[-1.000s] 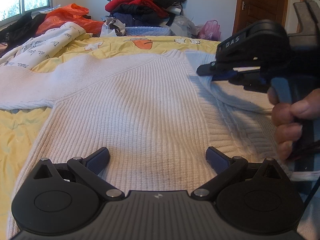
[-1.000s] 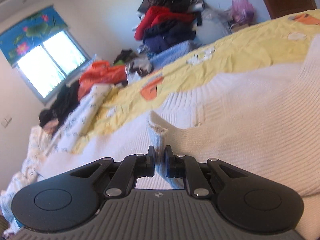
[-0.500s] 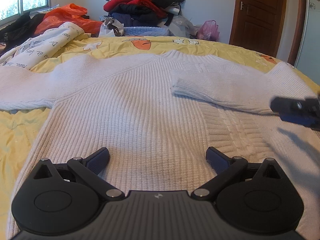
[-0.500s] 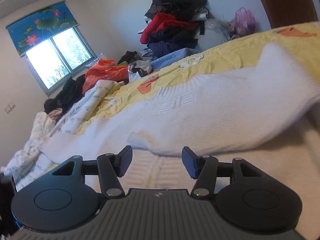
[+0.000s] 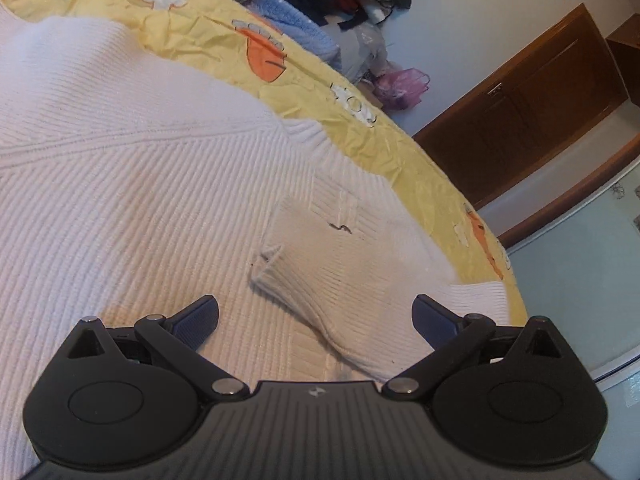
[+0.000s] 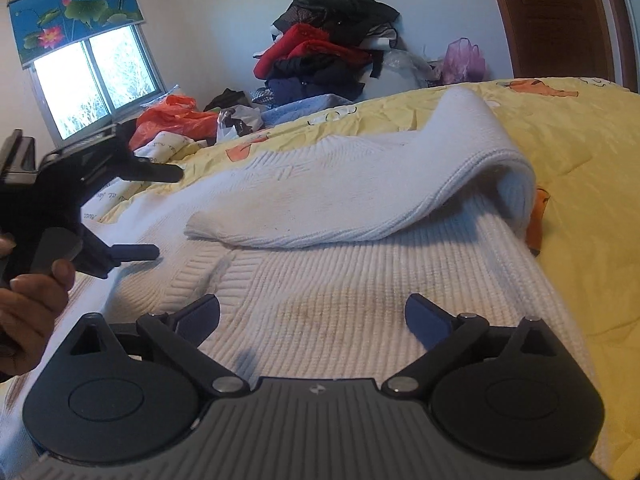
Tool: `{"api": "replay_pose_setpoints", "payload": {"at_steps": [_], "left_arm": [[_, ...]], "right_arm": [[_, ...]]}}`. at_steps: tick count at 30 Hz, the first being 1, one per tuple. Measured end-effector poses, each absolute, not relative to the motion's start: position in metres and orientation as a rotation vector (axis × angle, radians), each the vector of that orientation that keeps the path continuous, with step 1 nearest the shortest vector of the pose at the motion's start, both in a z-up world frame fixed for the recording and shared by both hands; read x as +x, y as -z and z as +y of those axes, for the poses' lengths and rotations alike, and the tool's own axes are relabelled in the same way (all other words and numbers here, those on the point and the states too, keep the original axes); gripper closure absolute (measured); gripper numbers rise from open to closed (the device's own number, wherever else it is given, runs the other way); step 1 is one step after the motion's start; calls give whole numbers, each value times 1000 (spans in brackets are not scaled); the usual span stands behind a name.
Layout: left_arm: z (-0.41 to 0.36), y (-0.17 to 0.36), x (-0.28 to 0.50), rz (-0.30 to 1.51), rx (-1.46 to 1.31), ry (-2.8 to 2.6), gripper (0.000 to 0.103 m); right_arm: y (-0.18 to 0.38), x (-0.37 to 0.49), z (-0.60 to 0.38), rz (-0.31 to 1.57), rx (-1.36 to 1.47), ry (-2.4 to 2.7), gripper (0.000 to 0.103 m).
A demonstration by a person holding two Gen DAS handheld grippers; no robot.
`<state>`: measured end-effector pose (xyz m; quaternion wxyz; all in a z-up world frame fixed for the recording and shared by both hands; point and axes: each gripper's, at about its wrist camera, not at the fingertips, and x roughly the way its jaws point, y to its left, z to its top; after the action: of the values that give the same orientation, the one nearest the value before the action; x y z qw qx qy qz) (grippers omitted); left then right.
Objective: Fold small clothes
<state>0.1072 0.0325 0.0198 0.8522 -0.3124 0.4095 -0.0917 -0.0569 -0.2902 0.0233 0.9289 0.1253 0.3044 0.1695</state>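
A bedroom with a yellow bedspread (image 6: 580, 152), a heap of clothes (image 6: 332, 52) against the far wall, a window (image 6: 92, 84) under a lotus-print blind and a brown door (image 5: 532, 120): spread flat across the bed lies a white ribbed sweater (image 5: 132, 200), filling the ground under both tools. One sleeve (image 6: 332, 200) is folded inward over the sweater's body, its cuff (image 5: 268, 264) lying just ahead of the left gripper (image 5: 316, 322) and slightly toward that tool's right finger. The left gripper hovers low over the knit with its jaws spread wide and nothing between them; whether its fingertips brush the fabric is hard to judge from this angle. The right gripper (image 6: 312, 320) is likewise wide open and empty, poised over the sweater's body, with the folded sleeve arching across the view beyond its fingers and the fold's raised bend off to its right. To the right tool's left, the left gripper appears from the side, held in the person's left hand (image 6: 28, 312), its two fingers pointing toward the cuff end of the sleeve. An orange bag (image 6: 176, 120) and a pink bag (image 5: 400, 88) sit beyond the bed
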Motion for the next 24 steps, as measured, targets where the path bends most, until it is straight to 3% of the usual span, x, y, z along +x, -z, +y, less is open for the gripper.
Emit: {"api": "replay_pose_setpoints", "payload": {"at_steps": [4,6,7,8,12,14,24], "left_arm": [[19,-20,118,825,-591,172,2],[11,-20,122,809,-531,161,21],[7,-19,125,817,-496,154,48],[3,-18,128,832,-456,133,65],[-8,-19,132,810,-330,109,74],[-13,-21,133,804,-272,104,89],[-26,-72,122,647,-110,152,93]], "right_arm": [[-23,-57,-297,617,300,-361,3],[-23,-57,-296,616,300,-362,3],[-23,-57,-295,617,297,-361,3],[-23,-57,-295,617,296,-362,3],[-23,-57,-296,617,299,-363,3],[-23,-57,-296,617,298,-363,2],[-23,-57,-294,619,291,-363,2]]}}
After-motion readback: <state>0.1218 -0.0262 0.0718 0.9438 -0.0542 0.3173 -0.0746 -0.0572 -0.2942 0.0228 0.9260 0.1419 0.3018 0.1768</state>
